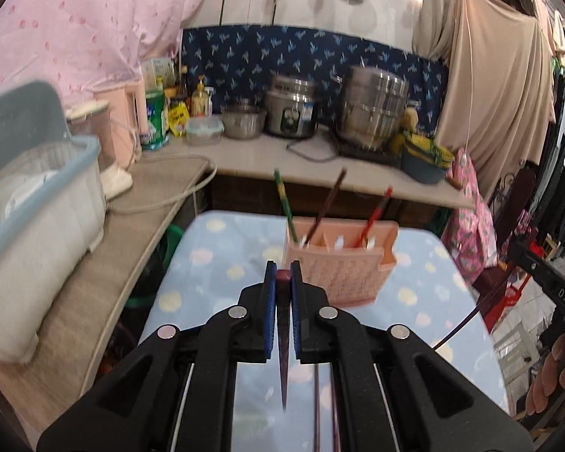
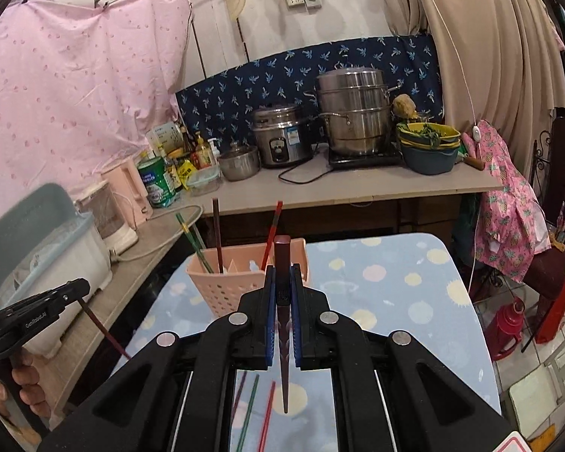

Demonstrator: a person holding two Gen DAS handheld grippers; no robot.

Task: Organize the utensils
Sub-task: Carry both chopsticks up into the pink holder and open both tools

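Observation:
My left gripper is shut on a dark maroon chopstick, whose thin tip points back toward the camera. My right gripper is likewise shut on a dark brown chopstick. Both hang above the dotted blue tablecloth, just short of a pink slotted utensil holder. In the holder stand a green chopstick, a brown one and a red one. Several loose chopsticks lie on the cloth under the right gripper.
A counter behind the table carries a rice cooker, a stacked steel steamer, bowls and bottles. A white and blue dish box sits on the left side counter. A red flask stands on the floor to the right.

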